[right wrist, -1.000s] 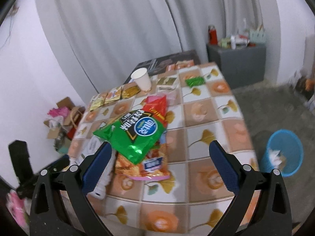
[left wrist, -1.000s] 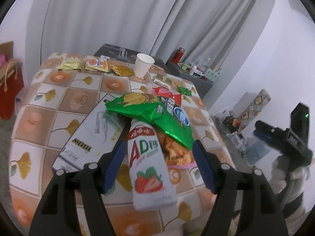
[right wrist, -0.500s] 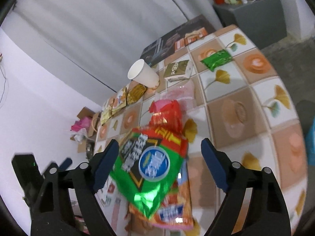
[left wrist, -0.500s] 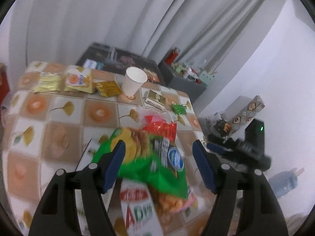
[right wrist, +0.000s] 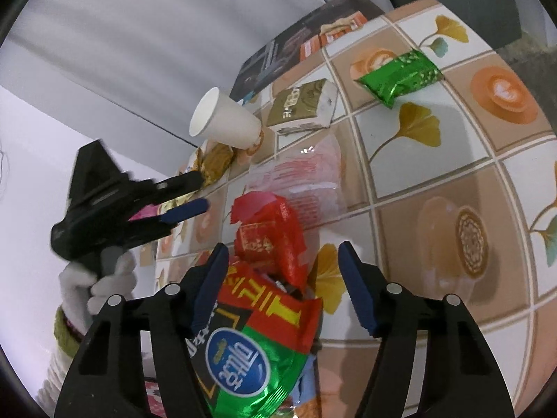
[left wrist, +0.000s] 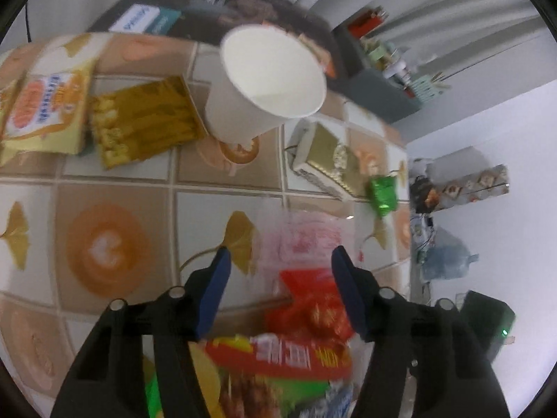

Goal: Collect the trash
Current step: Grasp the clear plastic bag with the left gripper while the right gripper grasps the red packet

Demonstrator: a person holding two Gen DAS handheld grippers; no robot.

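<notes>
A pile of wrappers lies on the tiled tablecloth (right wrist: 435, 188). It holds a red wrapper (right wrist: 268, 237), a green chip bag (right wrist: 243, 358) and a clear pink film (right wrist: 303, 181). My right gripper (right wrist: 282, 249) hovers over the red wrapper. Its jaws are closing and the pads stand apart from it. My left gripper (left wrist: 282, 254) points down at the red wrapper (left wrist: 310, 299) and the clear film (left wrist: 303, 240). Its jaws are closing too, and nothing is pinched. The left gripper (right wrist: 195, 191) also shows at the left of the right wrist view, held by a gloved hand (right wrist: 104, 278).
A white paper cup (left wrist: 268, 80) stands beyond the pile. Beside it lie a gold packet (left wrist: 146, 122), a yellow snack bag (left wrist: 41, 111), a gold-and-white box (left wrist: 323, 160) and a small green packet (left wrist: 383, 191). A dark flat box (right wrist: 296, 45) lies at the table's far edge.
Both grippers have moved forward and down over the pile toward the cup. Both pairs of jaws stand narrower. The milk bottle and the white flat box have left the left wrist view.
</notes>
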